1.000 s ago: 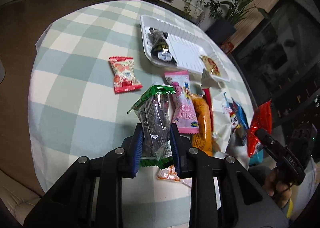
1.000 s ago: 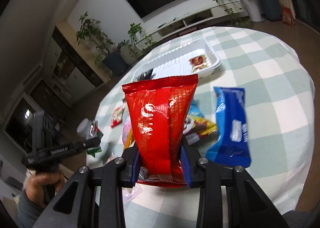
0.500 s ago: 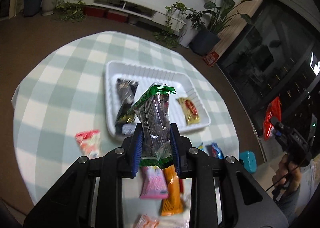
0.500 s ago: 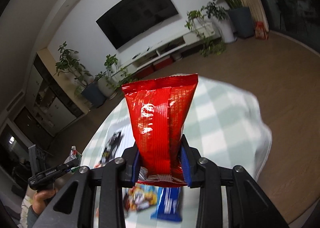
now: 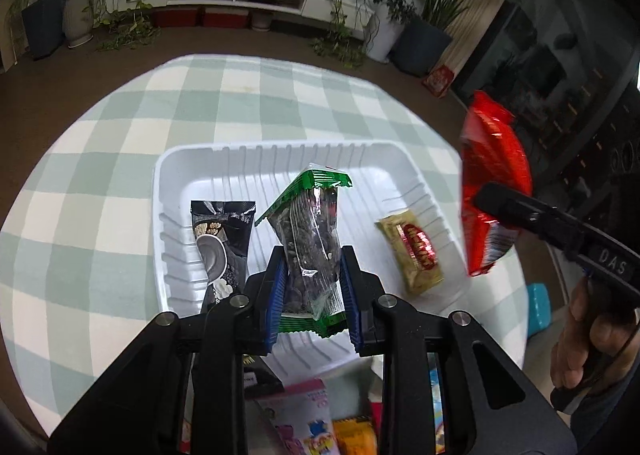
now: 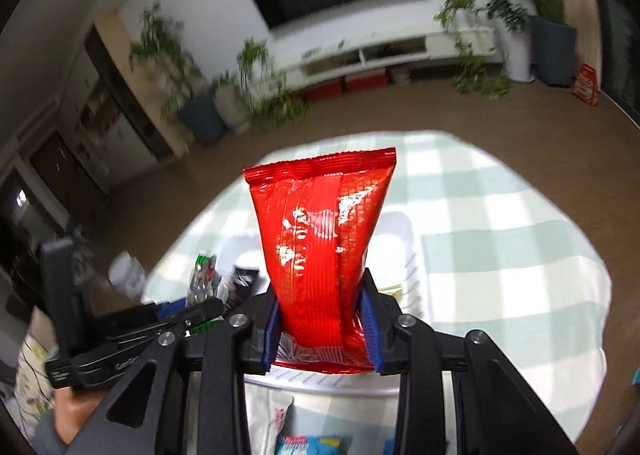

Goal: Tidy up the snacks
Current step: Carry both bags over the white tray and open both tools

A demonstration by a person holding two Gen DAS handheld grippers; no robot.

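My left gripper (image 5: 314,279) is shut on a clear green-topped packet of dark snacks (image 5: 310,239) and holds it above the middle of the white tray (image 5: 168,179). The tray holds a black packet (image 5: 222,239) at its left and a gold-and-red packet (image 5: 416,251) at its right. My right gripper (image 6: 322,319) is shut on a red snack bag (image 6: 320,239) and holds it above the tray's near edge (image 6: 408,231). The red bag also shows in the left wrist view (image 5: 492,191), at the tray's right side.
The round table has a green-and-white checked cloth (image 5: 80,215). Several loose snack packets, one pink (image 5: 300,423) and one orange (image 5: 356,435), lie on the near side of the tray. Potted plants and a TV stand are beyond the table.
Both grippers have swung from the snack pile toward the tray. The green-topped packet now hangs over the tray's middle, and the red bag has come in over the tray's side.
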